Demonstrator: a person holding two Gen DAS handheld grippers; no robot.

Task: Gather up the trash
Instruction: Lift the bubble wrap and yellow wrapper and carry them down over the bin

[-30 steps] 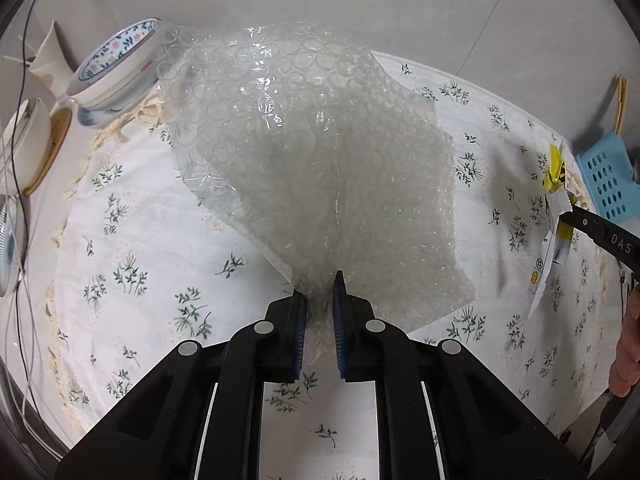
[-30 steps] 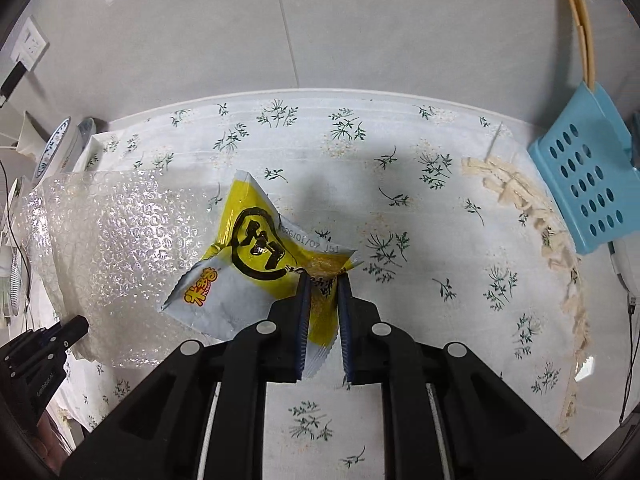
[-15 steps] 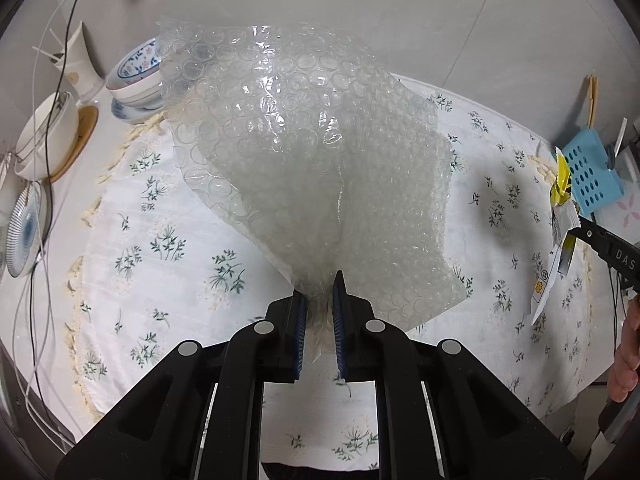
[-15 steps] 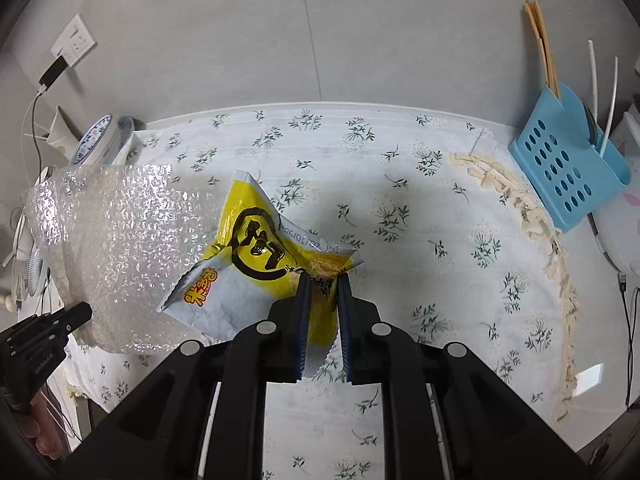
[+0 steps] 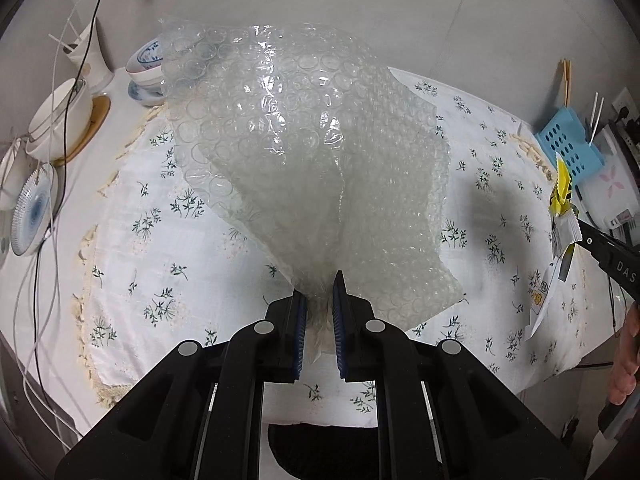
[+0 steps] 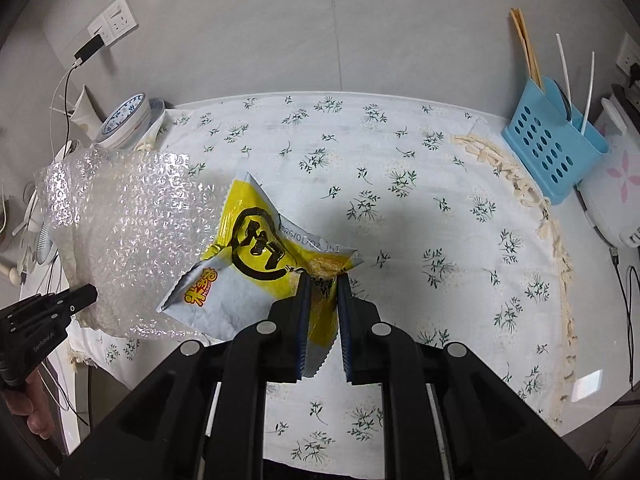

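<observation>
Both grippers had risen and drawn back from the table since the earlier frames, so more of the cloth's near edge and the dark gap below it showed under them. The left gripper (image 5: 320,304) was clamped on the gathered bottom corner of a sheet of bubble wrap (image 5: 304,152), clear, shiny plastic covered in round blisters, which fanned up and outward from the pinch in a wide, crumpled, irregular shape, held above the table. The right gripper (image 6: 322,300) was closed on one corner of a snack wrapper (image 6: 248,264), a crinkled foil-like packet in yellow and pale grey with black characters and zigzag-cut ends, which hung clear of the cloth; in the left wrist view the same wrapper appeared edge-on at the far right (image 5: 560,216). In the right wrist view the bubble wrap (image 6: 120,240) hung just left of the wrapper, their edges overlapping in the picture, with the left gripper's black tip (image 6: 76,296) below it. The table (image 6: 400,208) was round and draped in a white woven cloth printed with small green sprigs and trimmed with a cream fringe; its middle and right side lay open. A perforated blue plastic caddy (image 6: 548,144) holding chopsticks stood by the table's right rim. Glazed blue-and-white bowls (image 5: 146,68) and a white bowl on a wooden coaster (image 5: 56,120) sat off the left rim, with cables trailing past them.
</observation>
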